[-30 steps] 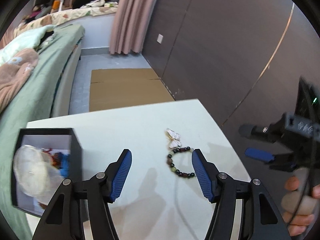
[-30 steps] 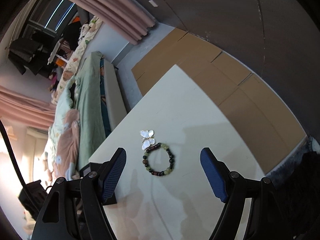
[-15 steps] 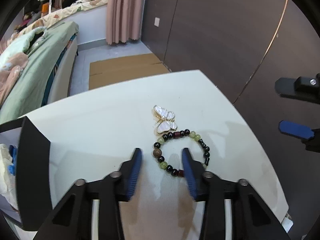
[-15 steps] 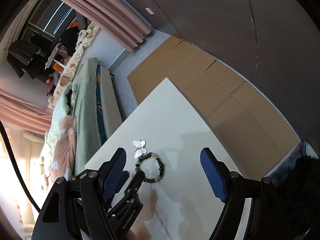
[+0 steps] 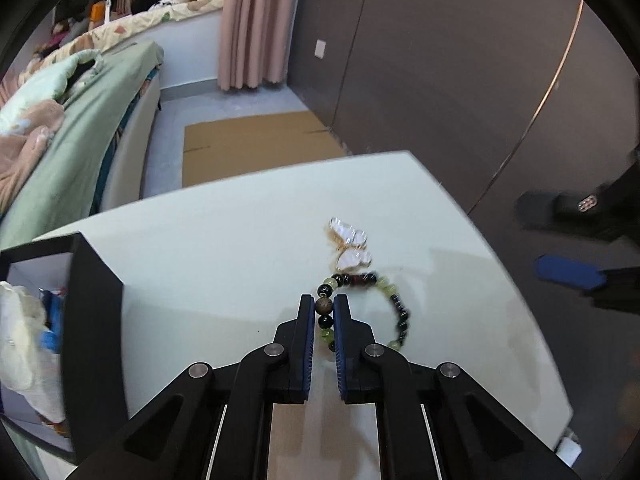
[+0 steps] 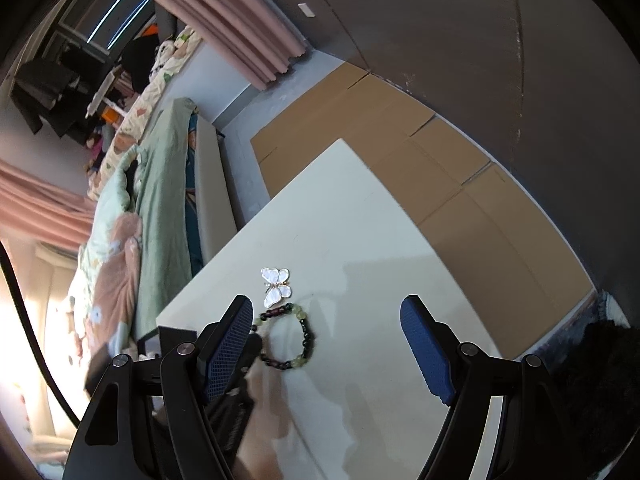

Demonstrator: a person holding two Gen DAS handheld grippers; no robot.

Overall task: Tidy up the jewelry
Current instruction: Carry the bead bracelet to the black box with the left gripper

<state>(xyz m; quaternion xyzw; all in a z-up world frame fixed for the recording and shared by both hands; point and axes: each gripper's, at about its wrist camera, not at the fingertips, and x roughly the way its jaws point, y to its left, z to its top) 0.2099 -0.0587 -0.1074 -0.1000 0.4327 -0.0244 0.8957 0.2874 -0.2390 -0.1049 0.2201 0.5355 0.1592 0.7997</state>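
Observation:
A beaded bracelet (image 5: 394, 306) of dark and green beads lies on the white table (image 5: 224, 248), touching a white butterfly brooch (image 5: 349, 245). My left gripper (image 5: 323, 312) is shut on the bracelet's left side, a brown bead between its blue pads. In the right wrist view the bracelet (image 6: 304, 336) and the brooch (image 6: 277, 286) lie ahead of my right gripper (image 6: 332, 336), which is open, empty and above the table. A black jewelry box (image 5: 86, 320) stands at the left with cloth and small items inside.
The table's right edge (image 5: 516, 292) drops off to a floor with flat cardboard (image 6: 460, 184). A bed with green bedding (image 5: 80, 140) is on the left. A dark wardrobe wall (image 5: 440, 60) stands behind.
My left gripper moved forward and down to the bracelet and its jaws closed on the beads. My right gripper stayed open and moved little.

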